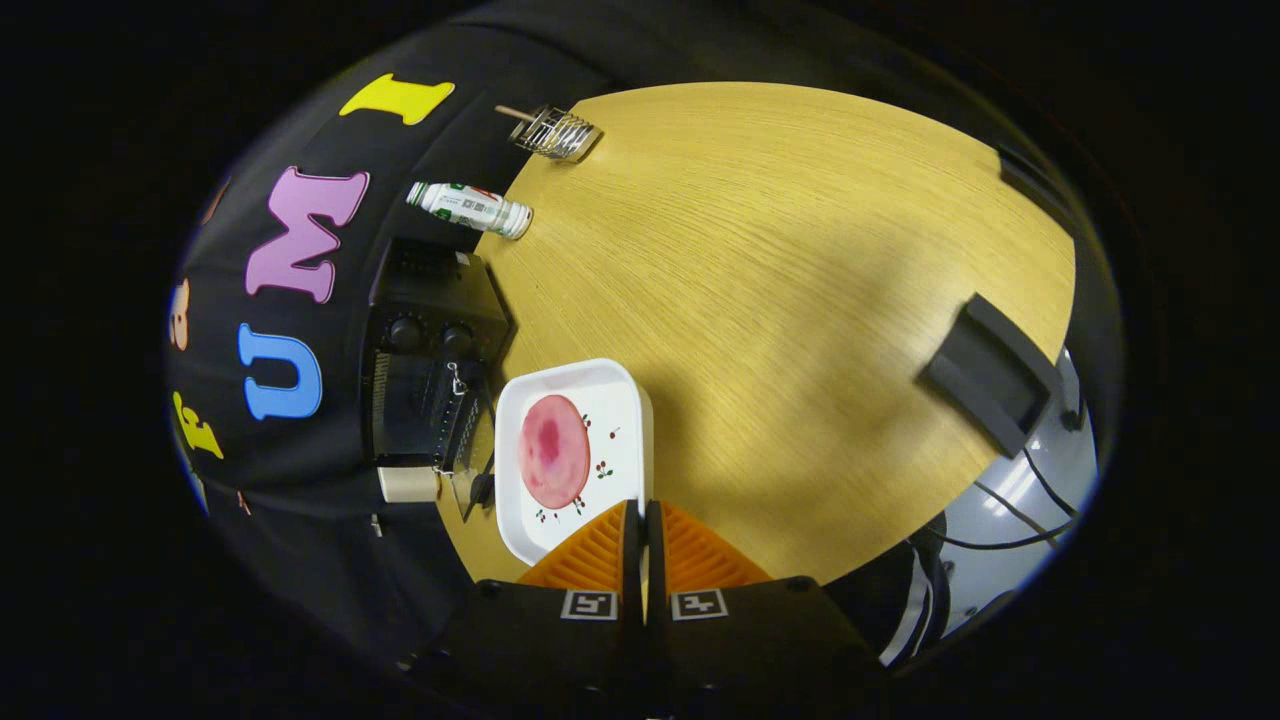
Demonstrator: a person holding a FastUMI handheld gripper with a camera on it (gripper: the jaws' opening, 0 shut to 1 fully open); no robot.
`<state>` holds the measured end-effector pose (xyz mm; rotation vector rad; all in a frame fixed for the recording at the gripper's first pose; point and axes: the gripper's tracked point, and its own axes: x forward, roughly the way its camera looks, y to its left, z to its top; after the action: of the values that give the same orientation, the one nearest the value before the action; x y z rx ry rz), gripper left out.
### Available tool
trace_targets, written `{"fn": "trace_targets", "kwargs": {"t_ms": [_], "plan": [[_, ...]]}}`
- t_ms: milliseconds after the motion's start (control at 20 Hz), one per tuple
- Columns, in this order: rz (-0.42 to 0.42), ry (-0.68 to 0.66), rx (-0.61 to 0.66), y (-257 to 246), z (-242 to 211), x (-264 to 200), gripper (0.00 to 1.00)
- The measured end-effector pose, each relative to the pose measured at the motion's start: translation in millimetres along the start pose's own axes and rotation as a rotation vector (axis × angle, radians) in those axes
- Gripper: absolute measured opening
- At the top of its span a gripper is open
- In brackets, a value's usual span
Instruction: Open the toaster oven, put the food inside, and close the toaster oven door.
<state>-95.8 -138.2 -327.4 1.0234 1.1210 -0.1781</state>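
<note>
A white square plate [610,400] carries a round pink slice of food [553,450]. My gripper [641,515] is shut on the plate's near rim, with both fingers pressed together over the edge. Just beyond the plate's far side, the black toaster oven [430,300] stands against the booth wall, its two knobs [430,335] facing me. Its glass door [462,478] seems to hang open toward the plate, and the wire rack inside [448,420] shows. The plate sits over the wooden table [780,260], close to the oven's mouth.
A white bottle with a green label [470,208] lies on the table beyond the oven. A wire holder [555,132] stands farther along the wall. A dark grey block [990,375] sits at the table's opposite edge, with cables [1000,500] below it. A cream box [408,484] rests beside the oven.
</note>
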Motion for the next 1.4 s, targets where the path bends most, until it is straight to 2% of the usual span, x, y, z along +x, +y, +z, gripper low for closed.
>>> {"fn": "trace_targets", "kwargs": {"t_ms": [150, 350, 650, 800, 950, 1250, 1400], "plan": [[0.015, -0.034, 0.042, 5.0, -26.4, -11.5, 0.05], [0.032, -0.056, 0.027, 24.4, -55.2, -13.9, 0.05], [0.104, -0.033, -0.026, 102.0, -73.0, 0.6, 0.05], [0.138, -0.011, -0.052, 144.7, -76.5, 18.9, 0.05], [0.107, -0.014, -0.108, 171.3, -76.5, 46.8, 0.05], [0.112, 0.003, -0.093, 210.1, -65.7, 99.5, 0.05], [0.116, 0.008, -0.046, 225.0, -59.0, 124.4, 0.05]]}}
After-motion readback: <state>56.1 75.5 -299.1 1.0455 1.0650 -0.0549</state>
